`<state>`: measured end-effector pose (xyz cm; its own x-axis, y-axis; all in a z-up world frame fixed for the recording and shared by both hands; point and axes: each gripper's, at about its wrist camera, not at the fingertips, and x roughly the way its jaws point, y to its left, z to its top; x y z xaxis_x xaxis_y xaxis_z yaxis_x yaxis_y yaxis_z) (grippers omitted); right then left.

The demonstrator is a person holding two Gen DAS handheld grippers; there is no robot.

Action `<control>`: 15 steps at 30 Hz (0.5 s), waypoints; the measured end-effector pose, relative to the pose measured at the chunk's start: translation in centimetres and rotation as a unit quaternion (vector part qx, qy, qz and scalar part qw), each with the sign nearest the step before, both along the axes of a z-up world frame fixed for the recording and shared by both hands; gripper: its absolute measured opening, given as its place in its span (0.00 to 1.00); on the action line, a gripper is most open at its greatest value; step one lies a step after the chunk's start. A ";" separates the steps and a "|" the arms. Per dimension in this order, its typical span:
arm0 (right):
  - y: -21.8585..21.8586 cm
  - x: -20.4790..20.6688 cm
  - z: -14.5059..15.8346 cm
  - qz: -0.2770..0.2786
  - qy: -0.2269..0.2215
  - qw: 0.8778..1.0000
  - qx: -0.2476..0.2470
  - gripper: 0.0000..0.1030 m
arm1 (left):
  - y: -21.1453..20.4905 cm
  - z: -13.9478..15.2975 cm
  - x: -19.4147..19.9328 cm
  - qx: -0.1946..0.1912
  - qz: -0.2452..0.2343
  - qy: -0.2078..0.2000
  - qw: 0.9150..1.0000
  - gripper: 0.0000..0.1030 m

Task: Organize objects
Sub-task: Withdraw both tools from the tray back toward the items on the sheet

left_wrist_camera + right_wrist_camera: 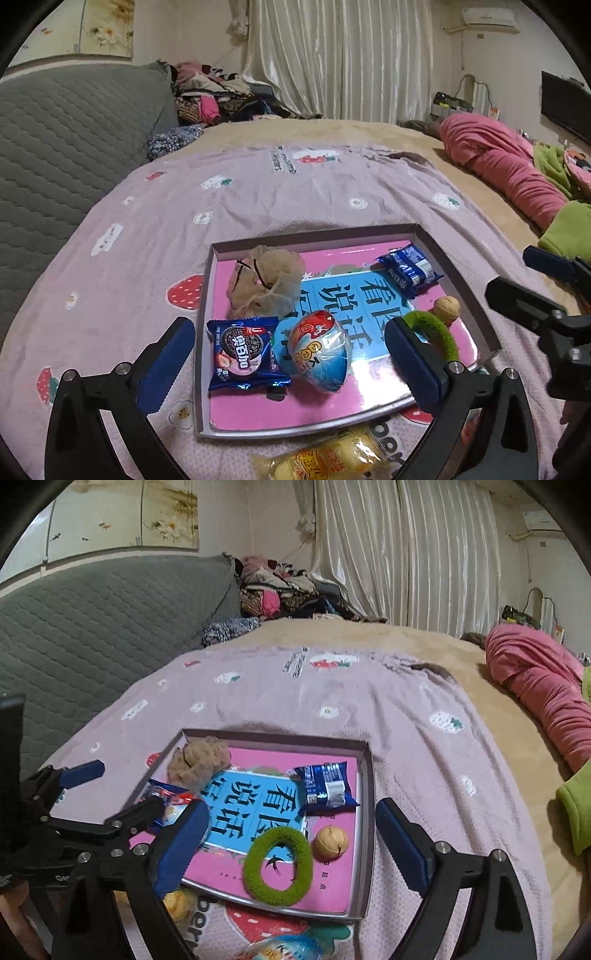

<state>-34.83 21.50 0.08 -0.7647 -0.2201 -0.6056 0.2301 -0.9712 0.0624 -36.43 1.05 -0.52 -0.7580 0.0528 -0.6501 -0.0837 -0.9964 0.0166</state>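
Observation:
A shallow box lid tray point(458, 266) point(364, 812) with a pink and blue printed floor lies on the pink bedspread. In it are a beige mesh scrunchie point(264, 280) point(199, 760), an Oreo packet point(245, 354), a foil-wrapped egg point(319, 354), a blue snack packet point(408, 269) point(327, 784), a walnut point(447, 306) point(330, 842) and a green hair tie point(436, 328) point(277, 864). My left gripper point(291, 365) point(118, 790) hovers open above the Oreo packet and egg. My right gripper point(293, 845) point(532, 277) hovers open above the hair tie and walnut. Neither holds anything.
A yellow snack packet point(332, 458) point(177, 901) lies just outside the tray's near edge, and a blue and white wrapped item point(288, 949) sits beside it. Grey quilted headboard point(74, 147) at left, piled clothes point(221, 96) at the back, pink bundle point(509, 166) at right.

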 end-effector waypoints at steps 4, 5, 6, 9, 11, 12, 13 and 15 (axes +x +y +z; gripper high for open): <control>-0.2 2.1 1.8 0.003 0.012 1.000 -0.005 0.95 | -0.5 1.1 1.6 0.003 0.007 0.010 1.000 0.99; -0.2 2.9 2.3 0.005 0.019 1.000 -0.006 0.95 | -0.6 1.4 2.0 0.006 0.007 0.011 1.000 0.99; -0.2 3.5 2.7 0.007 0.024 1.000 -0.006 0.96 | -0.8 1.7 2.4 0.009 0.008 0.011 1.000 0.99; -0.1 4.9 3.3 0.006 0.020 1.000 -0.002 0.98 | -1.6 2.8 4.1 0.018 0.016 0.015 1.000 0.99; -0.2 5.9 3.9 0.006 0.020 1.000 0.007 0.98 | -2.2 3.6 5.4 0.023 0.023 0.020 0.999 0.99; -0.3 6.2 4.2 0.007 0.018 1.000 0.011 0.98 | -2.4 4.1 6.0 0.026 0.026 0.022 0.999 0.99; -0.4 6.8 4.6 0.009 0.019 1.000 0.017 0.98 | -2.7 4.6 6.7 0.026 0.028 0.023 0.999 0.99; -0.6 7.9 5.3 0.009 0.024 0.999 0.026 0.98 | -2.9 5.5 8.1 0.024 0.031 0.026 0.999 0.99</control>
